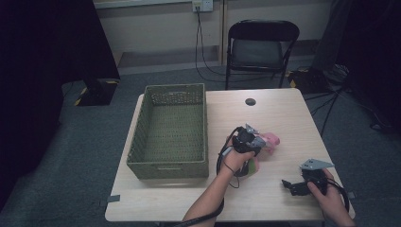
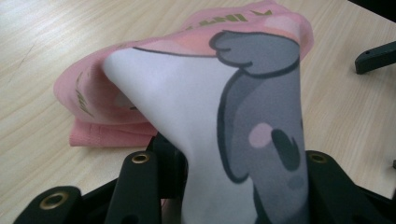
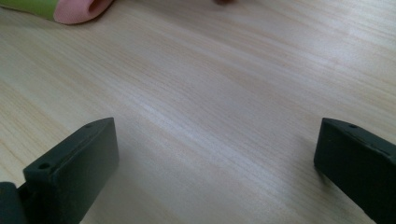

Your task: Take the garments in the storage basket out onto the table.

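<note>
Left gripper [image 1: 259,142] clamps the pink printed cloth [image 2: 196,93] mid-table, right of the basket [image 1: 170,130] — shallow bite, loose folds could slip out; right gripper [image 1: 291,186] gapes empty.

A black folding chair [image 1: 261,47] stands beyond the wooden table [image 1: 283,118] on grey carpet [image 1: 71,142], below a pale wall with a socket [image 1: 202,5].

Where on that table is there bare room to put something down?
Bare wood lies beyond the pink cloth toward the table's far edge, and between the two grippers. The green basket takes up the left side.
</note>
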